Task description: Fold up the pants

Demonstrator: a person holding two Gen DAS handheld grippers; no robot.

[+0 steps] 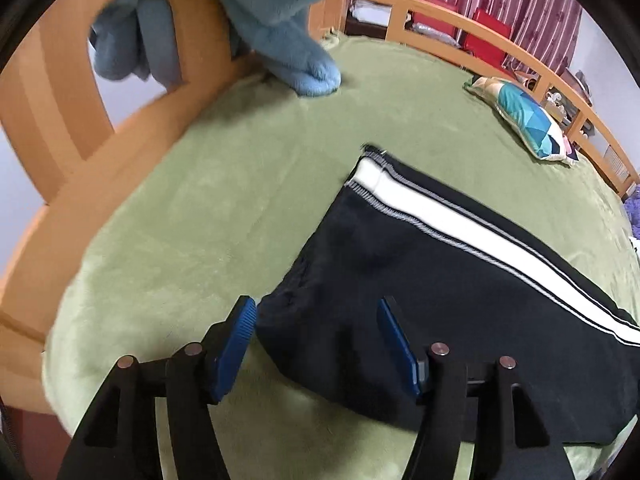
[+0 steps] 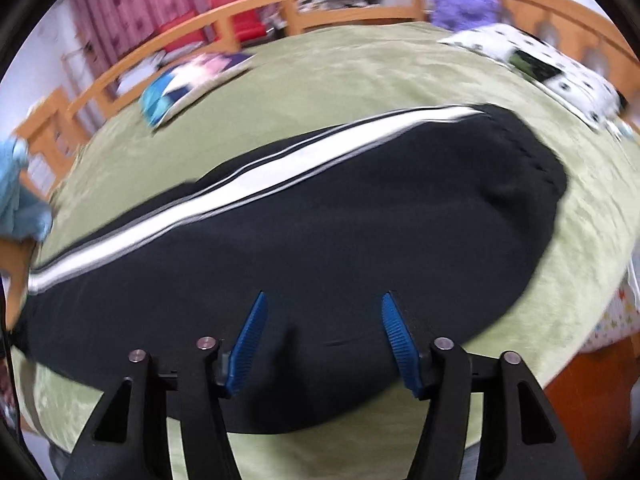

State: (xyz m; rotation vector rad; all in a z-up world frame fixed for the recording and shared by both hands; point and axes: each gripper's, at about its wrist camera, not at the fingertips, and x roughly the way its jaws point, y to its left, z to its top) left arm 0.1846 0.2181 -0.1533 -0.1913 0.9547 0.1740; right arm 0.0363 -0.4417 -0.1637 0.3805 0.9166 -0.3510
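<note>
Lying flat on the green blanket [image 1: 192, 208], the black pants [image 2: 320, 216] are doubled leg over leg, the white side stripe [image 2: 248, 184] running along the far edge, so the next fold can be made across their length. The left gripper [image 1: 316, 320] hovers at the near corner of the cuff end, jaws parted with nothing pinched; its blue pads [image 1: 238, 332] straddle the hem, probably ready to take it. The right gripper [image 2: 324, 320] hangs spread over the near edge further along, empty too. A blue plush toy [image 1: 288, 36], a patterned cushion [image 1: 528, 120] and the wooden bed rail [image 1: 460, 28] sit well apart, leaving folding room.
</note>
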